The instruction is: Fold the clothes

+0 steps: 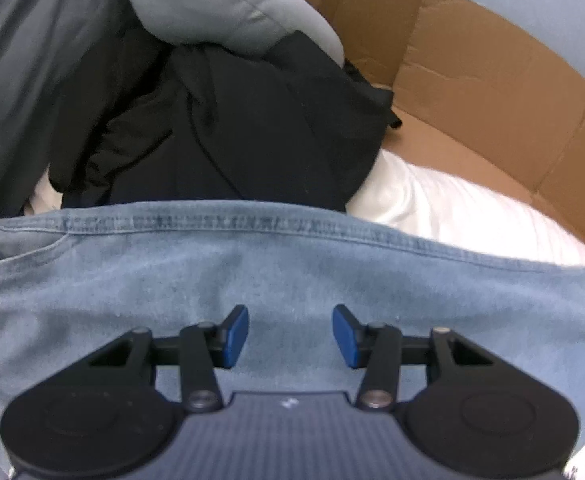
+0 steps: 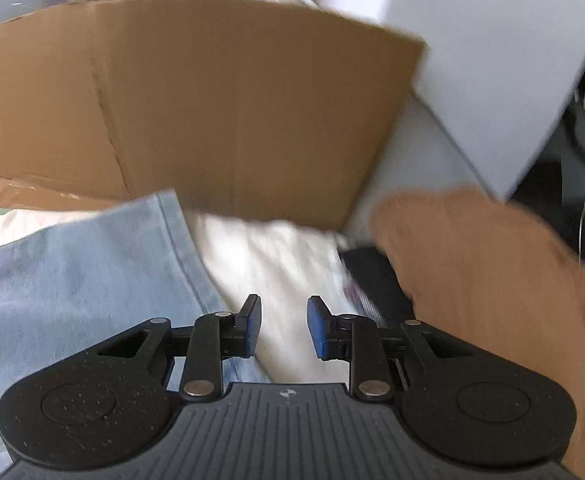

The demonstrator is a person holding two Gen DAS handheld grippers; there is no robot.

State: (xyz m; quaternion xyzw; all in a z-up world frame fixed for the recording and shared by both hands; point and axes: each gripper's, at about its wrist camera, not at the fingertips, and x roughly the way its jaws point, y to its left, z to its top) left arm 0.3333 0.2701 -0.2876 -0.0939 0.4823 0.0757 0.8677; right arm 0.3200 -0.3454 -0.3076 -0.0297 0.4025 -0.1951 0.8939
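Observation:
A light blue denim garment [image 1: 252, 264] lies spread flat under my left gripper [image 1: 290, 330], its stitched hem running across the view. My left gripper hovers over it, open, nothing between the blue pads. In the right wrist view the same blue garment [image 2: 72, 272] fills the lower left, its seamed edge passing just left of my right gripper [image 2: 283, 326]. That gripper is open over a white cloth surface [image 2: 276, 256], empty. The right wrist view is motion-blurred.
Beyond the hem lie a black garment [image 1: 232, 136], a light grey padded garment [image 1: 220, 4] and dark grey cloth [image 1: 20, 64]. Brown cardboard box walls [image 1: 492, 80] [image 2: 232, 112] stand behind. A brown flap [image 2: 492, 280] sits at right, a white panel [image 2: 492, 60] above it.

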